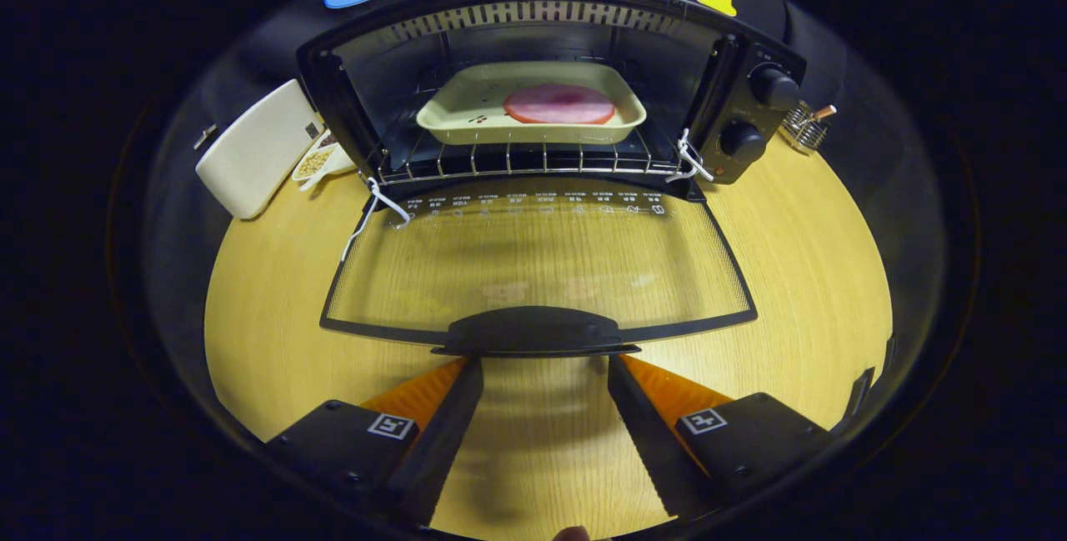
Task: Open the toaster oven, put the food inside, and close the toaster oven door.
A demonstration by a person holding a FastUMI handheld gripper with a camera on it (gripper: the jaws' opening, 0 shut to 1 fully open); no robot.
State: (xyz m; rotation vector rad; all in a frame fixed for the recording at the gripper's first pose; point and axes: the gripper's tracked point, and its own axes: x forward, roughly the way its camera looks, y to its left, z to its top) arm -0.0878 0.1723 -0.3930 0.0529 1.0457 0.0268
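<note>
Tongs [543,374] spread wide, both fingers apart and pinching nothing, their tips just beneath the near edge of the door handle [533,331]; whether they touch it I cannot tell. One toaster oven [754,120] stands on the wooden bench [817,274], its glass door [538,262] dropped fully open and lying flat toward the fingers, with the one dark handle at its front edge. Inside, on the wire rack [533,162], sits one cream baking tray [467,112], and in that tray lies one round pink slice of food [558,103], flat on the tray bottom. Two black knobs [773,88] sit one above the other on the oven's right panel. Two white ties show at the door hinges, one at the left corner [379,203] and one at the right [690,159]. Left of the oven, one white rectangular box [254,149] rests on the bench, and between it and the oven one small dish holding tan bits [317,163]. Right of the oven, beyond the knobs, stands one small wire holder [804,128] with a stick in it
</note>
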